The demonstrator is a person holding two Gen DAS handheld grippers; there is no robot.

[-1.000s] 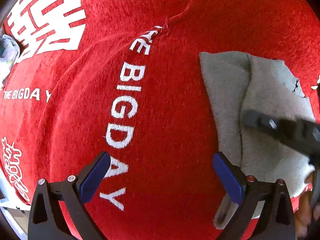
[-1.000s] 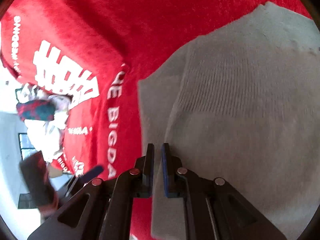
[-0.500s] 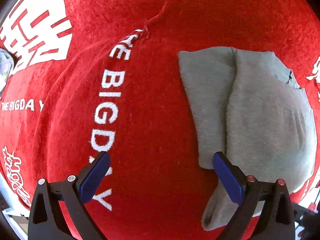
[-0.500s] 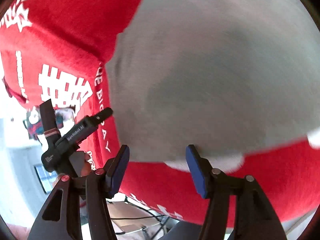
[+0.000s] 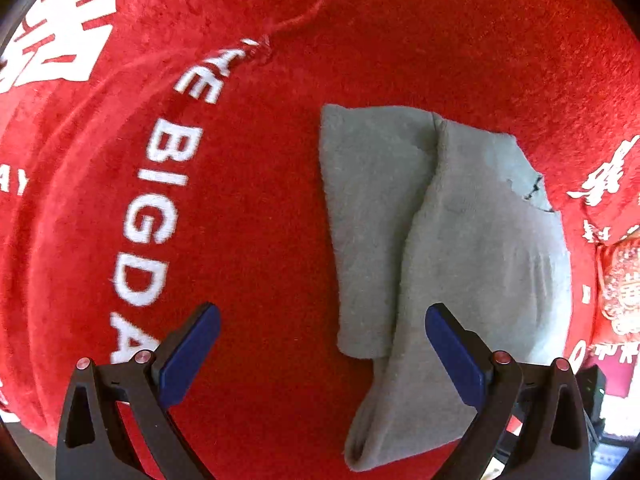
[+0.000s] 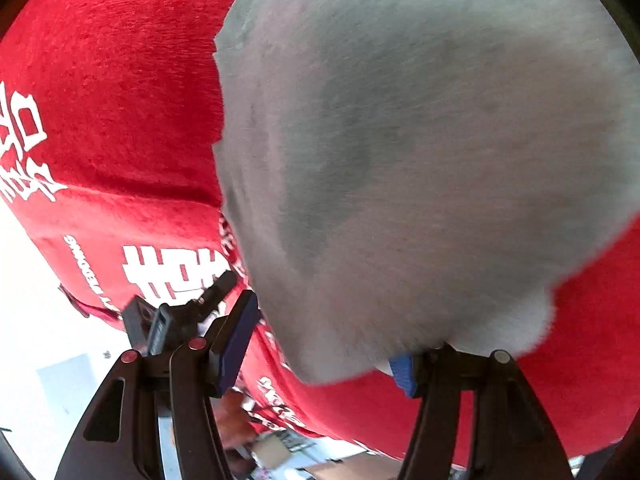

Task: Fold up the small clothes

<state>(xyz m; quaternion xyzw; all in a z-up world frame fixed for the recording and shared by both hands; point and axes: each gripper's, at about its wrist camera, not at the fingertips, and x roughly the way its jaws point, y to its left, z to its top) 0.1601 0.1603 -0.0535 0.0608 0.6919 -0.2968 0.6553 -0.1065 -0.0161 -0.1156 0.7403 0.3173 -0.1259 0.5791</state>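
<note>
While left gripper (image 5: pixel 320 356) hovers wide over the folded grey cloth (image 5: pixel 440 240) on the red-covered desk (image 5: pixel 248 208), likely lining up, right gripper (image 6: pixel 324 344) gapes empty at the cloth's near edge, apparently post-release.

Grey garment (image 5: pixel 460 248): knit cloth, matt, fuzzy nap
Red cover (image 5: pixel 272 208): plush cloth, coarse pile, white printed lettering
Left gripper (image 5: pixel 320 352): matt black plastic, smooth blue pads
Right gripper (image 6: pixel 324 344): same finish, red-capped fasteners
</note>
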